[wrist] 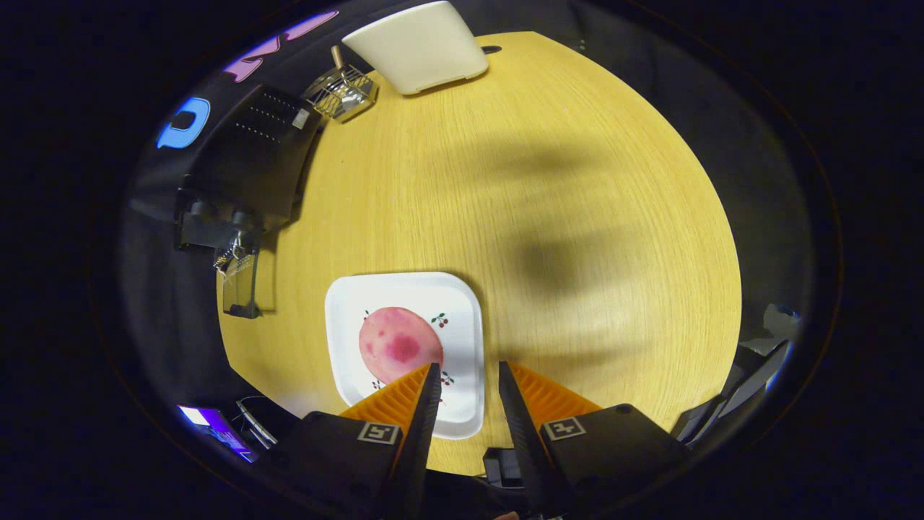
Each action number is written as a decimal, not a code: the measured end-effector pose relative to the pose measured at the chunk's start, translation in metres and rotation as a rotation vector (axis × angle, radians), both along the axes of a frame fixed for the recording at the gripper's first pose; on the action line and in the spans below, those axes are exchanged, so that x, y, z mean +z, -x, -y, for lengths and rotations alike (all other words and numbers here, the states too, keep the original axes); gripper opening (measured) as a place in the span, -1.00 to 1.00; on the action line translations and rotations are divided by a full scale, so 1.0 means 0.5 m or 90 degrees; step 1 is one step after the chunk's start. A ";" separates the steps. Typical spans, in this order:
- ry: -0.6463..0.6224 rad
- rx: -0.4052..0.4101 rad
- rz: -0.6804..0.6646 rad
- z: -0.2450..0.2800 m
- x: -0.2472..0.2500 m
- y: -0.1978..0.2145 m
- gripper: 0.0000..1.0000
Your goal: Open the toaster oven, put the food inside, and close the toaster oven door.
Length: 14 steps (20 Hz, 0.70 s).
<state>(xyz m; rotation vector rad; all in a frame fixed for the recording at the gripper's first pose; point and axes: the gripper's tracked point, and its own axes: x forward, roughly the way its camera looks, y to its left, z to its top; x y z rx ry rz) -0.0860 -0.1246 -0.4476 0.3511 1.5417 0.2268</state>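
Jaws spread, empty, above a white plate (462, 318) holding pink food (395, 350).

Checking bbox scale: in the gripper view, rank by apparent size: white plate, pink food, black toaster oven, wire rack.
1. Black toaster oven
2. White plate, nearer the camera, so unsure against the oven
3. Pink food
4. Wire rack
Claw open above the plate.

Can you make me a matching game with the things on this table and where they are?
Things:
1. pink round food
2. black toaster oven
3. cream rectangular tray
4. small wire rack with wooden handle

Places:
A. far end of the wooden table
B. between oven and tray
C. on the white square plate, just ahead of the open gripper
D. table's edge, door open

Pairs: 1-C, 2-D, 3-A, 4-B
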 end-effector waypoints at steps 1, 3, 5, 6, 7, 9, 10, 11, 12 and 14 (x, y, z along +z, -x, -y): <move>0.003 0.010 -0.011 -0.007 -0.016 0.005 0.15; 0.005 0.014 -0.030 0.002 -0.020 0.011 -0.66; -0.014 0.013 -0.014 0.003 -0.021 0.008 -0.67; -0.029 0.010 -0.009 0.006 -0.009 0.000 -0.82; -0.047 -0.001 -0.006 0.009 -0.002 -0.002 -0.88; -0.088 -0.033 0.007 0.004 -0.003 0.000 -0.90; -0.109 -0.045 0.017 0.005 0.000 0.004 -0.90; -0.124 -0.063 0.022 0.006 0.004 0.006 -0.89; -0.145 -0.083 0.025 0.000 0.009 0.004 -0.89; -0.173 -0.115 0.037 0.001 0.018 0.005 -0.89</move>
